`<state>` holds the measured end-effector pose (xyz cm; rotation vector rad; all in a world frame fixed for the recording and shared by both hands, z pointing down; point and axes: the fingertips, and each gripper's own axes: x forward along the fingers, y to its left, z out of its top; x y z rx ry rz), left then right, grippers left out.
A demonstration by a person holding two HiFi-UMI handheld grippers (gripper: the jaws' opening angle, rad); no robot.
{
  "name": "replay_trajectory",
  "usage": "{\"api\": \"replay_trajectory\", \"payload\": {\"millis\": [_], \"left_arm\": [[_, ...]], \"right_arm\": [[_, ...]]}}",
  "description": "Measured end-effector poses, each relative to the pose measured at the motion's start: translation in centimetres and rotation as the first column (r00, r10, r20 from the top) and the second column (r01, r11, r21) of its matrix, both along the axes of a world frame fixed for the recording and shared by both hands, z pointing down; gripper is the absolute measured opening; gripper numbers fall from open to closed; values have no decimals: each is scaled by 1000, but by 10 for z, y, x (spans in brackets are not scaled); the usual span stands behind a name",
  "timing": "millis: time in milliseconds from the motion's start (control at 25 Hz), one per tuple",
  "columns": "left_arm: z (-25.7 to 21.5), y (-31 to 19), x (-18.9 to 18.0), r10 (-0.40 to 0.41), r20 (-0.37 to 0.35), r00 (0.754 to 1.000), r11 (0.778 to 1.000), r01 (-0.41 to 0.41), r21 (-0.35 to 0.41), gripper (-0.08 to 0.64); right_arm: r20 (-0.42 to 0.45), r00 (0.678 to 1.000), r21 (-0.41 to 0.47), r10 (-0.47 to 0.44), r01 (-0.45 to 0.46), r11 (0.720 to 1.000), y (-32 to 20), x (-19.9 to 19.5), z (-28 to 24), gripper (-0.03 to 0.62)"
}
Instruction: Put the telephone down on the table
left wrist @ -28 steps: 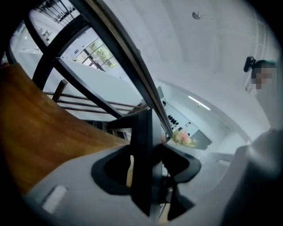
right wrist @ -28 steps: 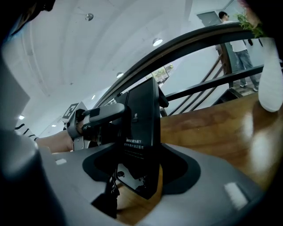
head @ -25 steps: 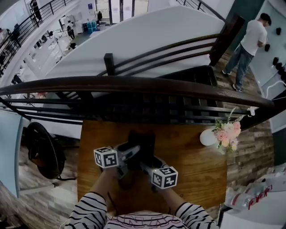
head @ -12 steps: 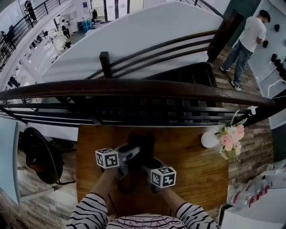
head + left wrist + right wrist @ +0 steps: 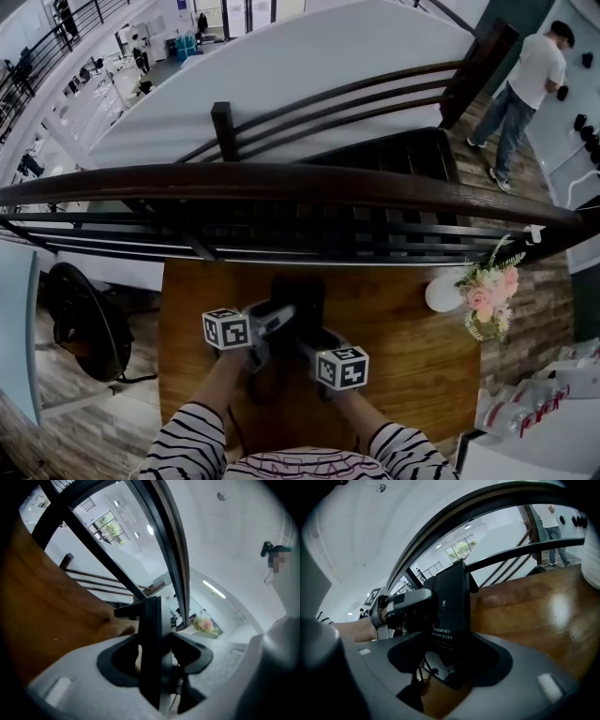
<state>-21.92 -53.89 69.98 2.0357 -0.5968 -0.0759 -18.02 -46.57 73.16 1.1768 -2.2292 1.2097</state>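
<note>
A square tabletop point(image 5: 412, 356) of warm, glossy brown wood with visible grain stands against a dark, curved wooden railing point(image 5: 375, 187). Over its middle, towards the near edge, stands the telephone point(image 5: 298, 298): a flat, matte black slab with squared corners, held upright, with small white print on one face.

Two grey tools with smooth, rounded plastic shells meet at it from either side. The left tool point(image 5: 157, 660) is closed on the slab, which shows edge-on as a thin dark plate between its jaws. The right tool point(image 5: 450, 660) also grips it, with its jaws set wide around the broad black face. Each tool carries a white cube with black square markers point(image 5: 226, 329), and arms in striped sleeves point(image 5: 187, 441) reach in from below. The views do not show whether the base of the telephone rests on the wood.

At the right edge of the tabletop sits a round white vase point(image 5: 441, 292) with soft pink flowers point(image 5: 487, 298). A person in a white shirt point(image 5: 532, 70) stands far off on a plank floor.

Compared with a second ago, both tools keep the same grip, and the tools and telephone show at almost the same place in the head view.
</note>
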Motion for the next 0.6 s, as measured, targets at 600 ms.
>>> {"api": "replay_trajectory", "payload": {"millis": [600], "left_arm": [[8,-9,1,-21,11,1000,999,21,-43,222]], "right_arm": [[34,999,-12,7,-6,1000,-7,1,7,282]]}}
